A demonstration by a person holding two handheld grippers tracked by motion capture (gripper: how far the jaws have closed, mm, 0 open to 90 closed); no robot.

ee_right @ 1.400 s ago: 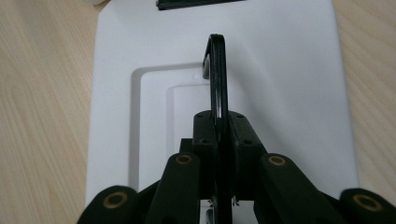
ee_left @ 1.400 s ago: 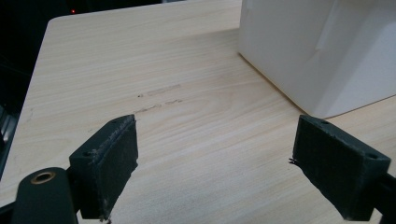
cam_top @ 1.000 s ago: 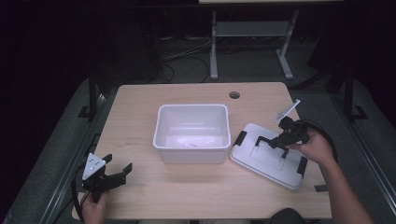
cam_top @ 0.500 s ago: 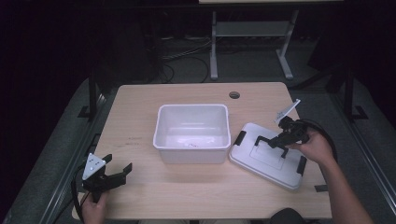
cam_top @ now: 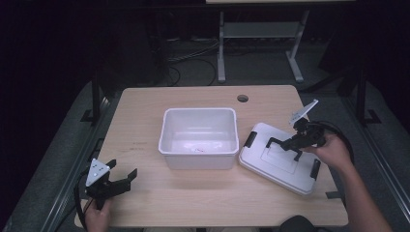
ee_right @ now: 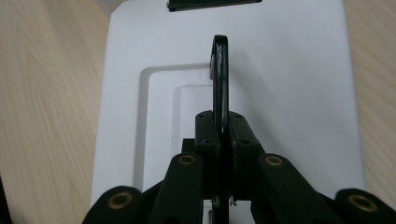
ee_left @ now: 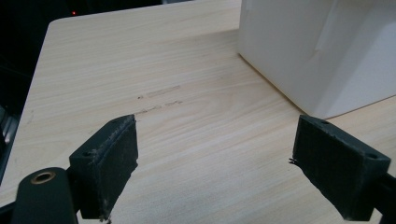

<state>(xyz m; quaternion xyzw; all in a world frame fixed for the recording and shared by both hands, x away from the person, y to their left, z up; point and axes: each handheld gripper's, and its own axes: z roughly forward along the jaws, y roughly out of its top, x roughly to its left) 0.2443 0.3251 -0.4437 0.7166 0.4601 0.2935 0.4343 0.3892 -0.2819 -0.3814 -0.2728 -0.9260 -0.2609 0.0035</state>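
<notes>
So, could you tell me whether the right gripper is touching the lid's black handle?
Touching: in the right gripper view, the right gripper has its jaws clamped flat on both sides of the upright black handle.

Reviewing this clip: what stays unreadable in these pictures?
- Small thing in the white bin, high view: too small to identify.
- Lid underside and whether it has left the table: not decidable; the right claw shut on its black handle covers the near part.
- Bin in the left claw view: cut off by the frame edge.
</notes>
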